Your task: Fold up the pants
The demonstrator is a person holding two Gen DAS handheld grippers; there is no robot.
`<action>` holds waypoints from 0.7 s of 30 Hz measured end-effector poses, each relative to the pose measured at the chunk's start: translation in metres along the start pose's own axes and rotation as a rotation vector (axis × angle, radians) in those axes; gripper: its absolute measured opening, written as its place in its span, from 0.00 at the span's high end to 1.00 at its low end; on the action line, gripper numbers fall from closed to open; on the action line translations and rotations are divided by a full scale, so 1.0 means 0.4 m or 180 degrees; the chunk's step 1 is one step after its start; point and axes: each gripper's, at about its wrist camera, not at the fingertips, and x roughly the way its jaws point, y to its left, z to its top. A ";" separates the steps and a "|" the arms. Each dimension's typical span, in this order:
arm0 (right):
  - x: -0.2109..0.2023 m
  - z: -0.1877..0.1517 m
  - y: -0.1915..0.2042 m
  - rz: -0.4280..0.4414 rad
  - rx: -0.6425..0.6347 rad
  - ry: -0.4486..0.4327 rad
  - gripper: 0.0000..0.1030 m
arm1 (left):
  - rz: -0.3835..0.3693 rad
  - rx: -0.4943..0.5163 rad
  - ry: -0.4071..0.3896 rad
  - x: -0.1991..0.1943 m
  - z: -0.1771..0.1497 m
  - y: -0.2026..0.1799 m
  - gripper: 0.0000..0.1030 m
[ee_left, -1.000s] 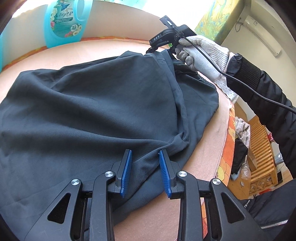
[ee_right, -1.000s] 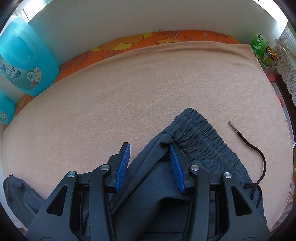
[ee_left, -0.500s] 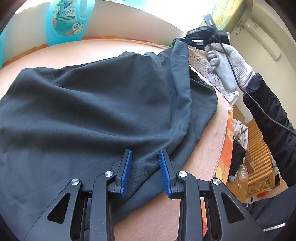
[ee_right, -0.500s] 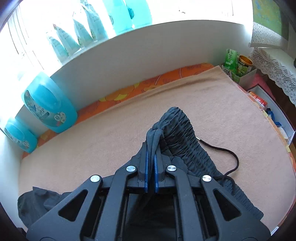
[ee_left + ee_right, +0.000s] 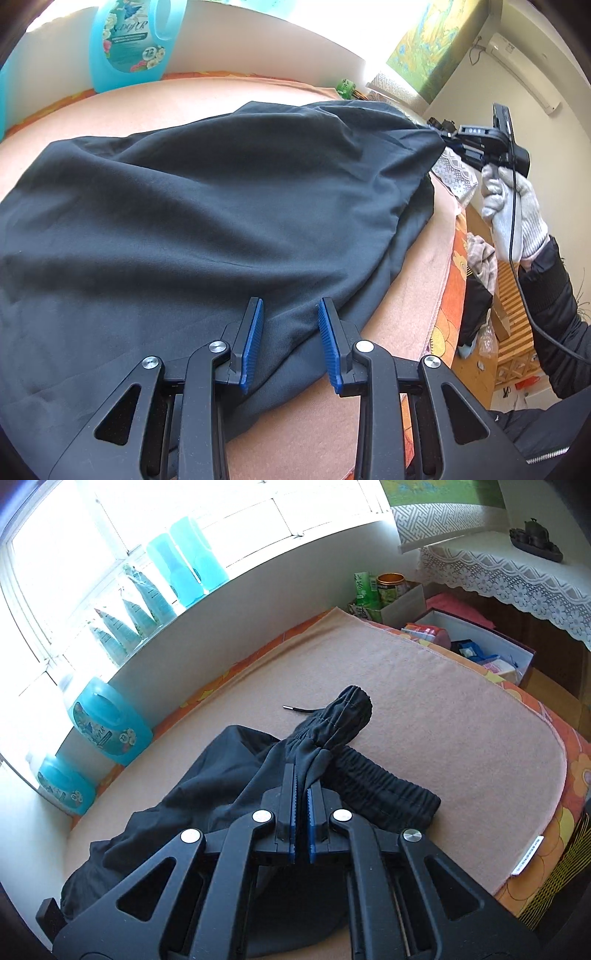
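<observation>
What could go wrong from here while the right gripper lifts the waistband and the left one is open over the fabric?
The right gripper pinches only a bunched bit of the pants near the waistband; it may slip out. The left gripper is open around a loose edge, so nothing pins that side and the cloth could drag across the blanket. The drawstring trails loose and might get folded inside.

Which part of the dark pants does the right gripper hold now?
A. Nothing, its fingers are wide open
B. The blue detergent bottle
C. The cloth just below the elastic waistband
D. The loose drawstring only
C: in the right wrist view the right gripper is shut on the pants, with the gathered waistband standing up just past its fingertips, while the drawstring lies free on the blanket.
</observation>
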 end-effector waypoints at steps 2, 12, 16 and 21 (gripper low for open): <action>0.018 -0.045 -0.031 -0.0038 -0.0006 0.0168 0.95 | 0.0006 0.0002 0.0015 0.000 0.000 -0.001 0.72; -0.050 -0.050 -0.073 0.0057 -0.0243 0.0173 0.77 | 0.0042 -0.0018 0.0055 0.005 0.005 -0.005 0.72; -0.038 0.058 -0.055 0.0204 -0.0429 0.0125 0.55 | 0.0032 -0.0036 0.0048 0.005 0.005 -0.005 0.72; 0.120 0.143 -0.038 0.0272 -0.0551 0.0478 0.53 | 0.0056 -0.0031 0.0052 0.005 0.006 -0.007 0.72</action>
